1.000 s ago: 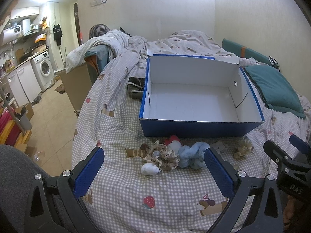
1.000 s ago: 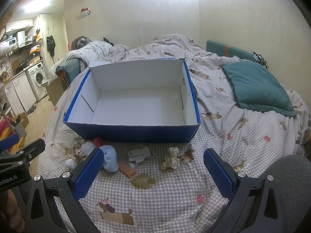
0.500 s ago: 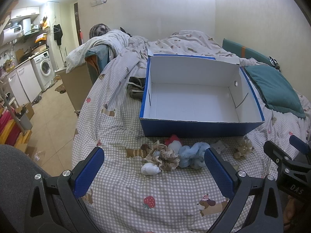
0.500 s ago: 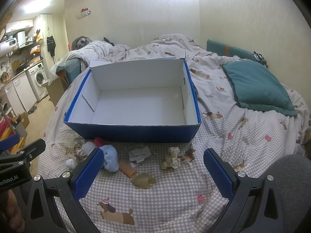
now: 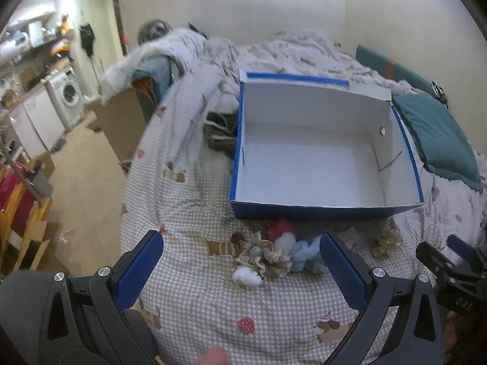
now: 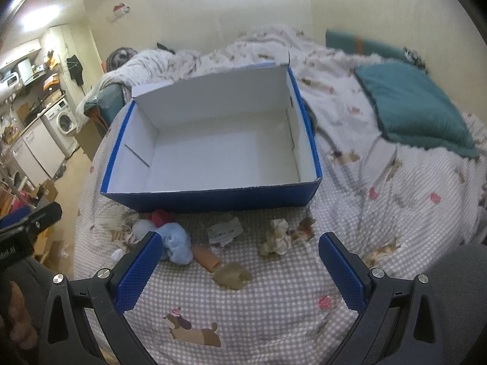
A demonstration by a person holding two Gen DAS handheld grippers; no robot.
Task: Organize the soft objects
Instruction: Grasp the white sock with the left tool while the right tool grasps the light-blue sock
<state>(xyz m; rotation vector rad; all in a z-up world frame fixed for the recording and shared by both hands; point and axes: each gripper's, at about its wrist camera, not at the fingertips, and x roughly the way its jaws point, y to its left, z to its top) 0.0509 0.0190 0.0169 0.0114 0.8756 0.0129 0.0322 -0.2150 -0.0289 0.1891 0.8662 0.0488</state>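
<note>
Both grippers over the near edge of the bed (image 6: 380, 213), checked cover. Left gripper (image 5: 240, 266): jaws wide apart, nothing between them. Right gripper (image 6: 240, 266): jaws wide apart, likewise holding nothing.

Blue box (image 6: 213, 199), white inside, open, resting on the bed ahead of both grippers; interior bare.

Soft objects lying on the cover just in front of the box's near wall: light blue plush (image 6: 176, 240), red piece (image 5: 278, 228), white ball (image 5: 246, 276), beige lace scrunchie (image 5: 271, 258), tan sock (image 6: 232, 276), crumpled beige fabric (image 6: 277, 237). Paper tag (image 6: 225, 231) among them.

Teal pillow (image 6: 411, 103) right of the box.
</note>
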